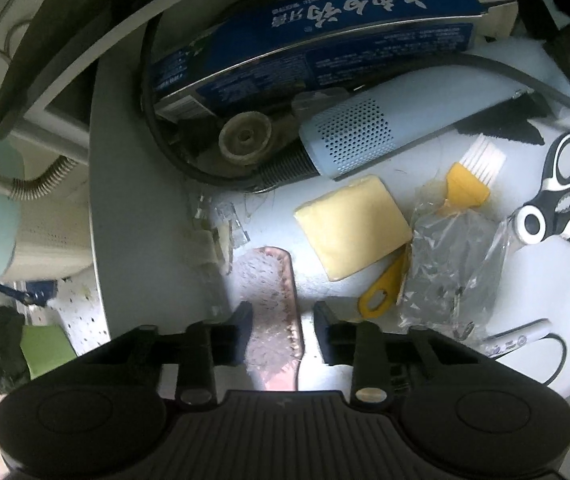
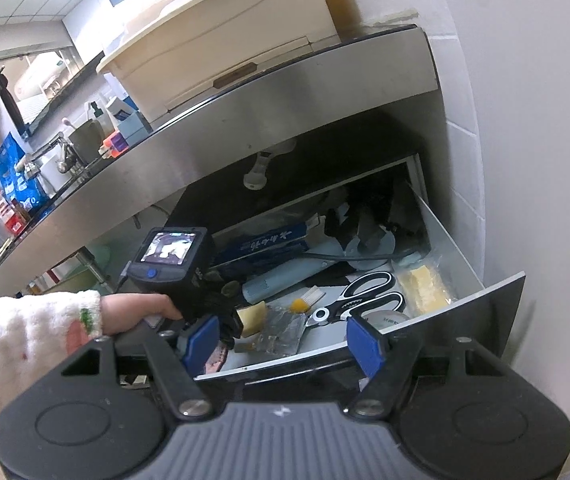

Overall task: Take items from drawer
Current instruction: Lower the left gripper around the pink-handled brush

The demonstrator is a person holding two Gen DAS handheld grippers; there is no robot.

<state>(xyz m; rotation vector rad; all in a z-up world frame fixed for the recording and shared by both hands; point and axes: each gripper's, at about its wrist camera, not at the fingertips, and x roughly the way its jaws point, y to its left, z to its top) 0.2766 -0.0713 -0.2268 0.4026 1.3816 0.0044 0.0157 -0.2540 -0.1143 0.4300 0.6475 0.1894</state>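
Left gripper (image 1: 283, 320): I have it down inside the open drawer (image 2: 465, 236); its jaws stand partly open on either side of a pink scrubbing brush (image 1: 271, 304), and I cannot tell whether they touch it.
Right gripper (image 2: 283, 338): I hold it outside, in front of the drawer's front panel; its jaws stand wide apart, blue pads (image 2: 363, 342) bare, gripping nothing.
Pink scrubbing brush: lies on the white drawer floor near the left wall, bristles up, its length running between my left jaws.
Yellow sponge (image 1: 353, 226): just beyond the brush, flat on the floor.
Yellow pastry brush (image 1: 467, 178): right of the sponge, its handle passing under a crumpled clear bag (image 1: 451, 264).
Scissors (image 1: 565, 196): black and white, at the right side, well apart from the brush.
Blue toothpaste box (image 1: 317, 36): at the back, lying against a pale blue perforated device (image 1: 369, 132).
Bench (image 2: 245, 92): steel-fronted, above the drawer, carrying a cream bin (image 2: 221, 28).
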